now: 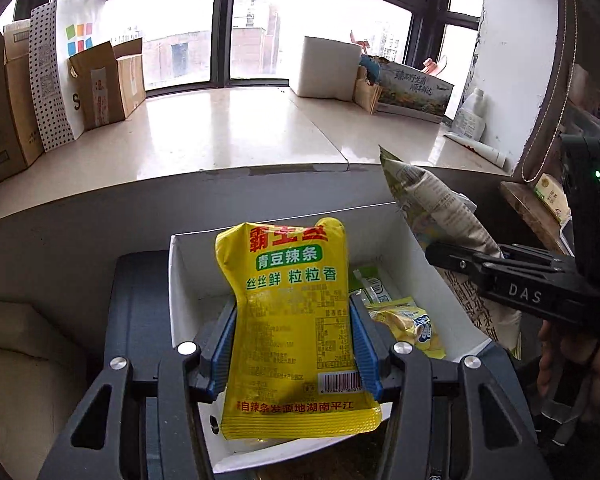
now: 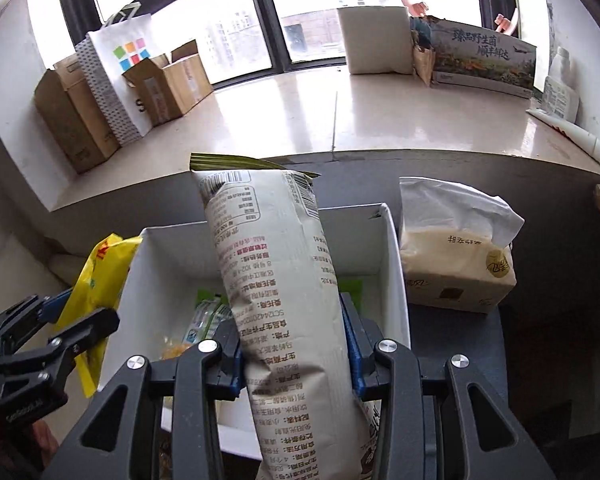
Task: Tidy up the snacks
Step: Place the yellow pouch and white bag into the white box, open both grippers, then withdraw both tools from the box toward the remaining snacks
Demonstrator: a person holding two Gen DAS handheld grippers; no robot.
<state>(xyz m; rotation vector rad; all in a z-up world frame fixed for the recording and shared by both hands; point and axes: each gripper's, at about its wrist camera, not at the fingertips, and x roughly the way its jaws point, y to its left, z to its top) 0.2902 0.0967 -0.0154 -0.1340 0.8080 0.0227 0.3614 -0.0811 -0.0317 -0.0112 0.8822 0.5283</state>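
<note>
Our left tongs (image 1: 294,344) grip the yellow plastic snack pouch (image 1: 296,320) and our right tongs (image 2: 290,344) clamp the tall beige paper snack bag (image 2: 284,300), both above the white cardboard box (image 2: 396,280), ready for sorting.

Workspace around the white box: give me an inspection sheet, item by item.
Surface: dark tabletop carrying the white box; pale window ledge behind.
Job's things: yellow snack pouch and beige printed snack bag, both held above the box; small green and yellow packets inside it.
Clutter: tissue pack beside the box.
Grippers: left hand-held gripper shut on the yellow pouch; right hand-held gripper shut on the beige bag.
Cables: nothing seen.
Surroundings: windows, cardboard boxes, dotted paper bag, white bottle on the ledge.
</note>
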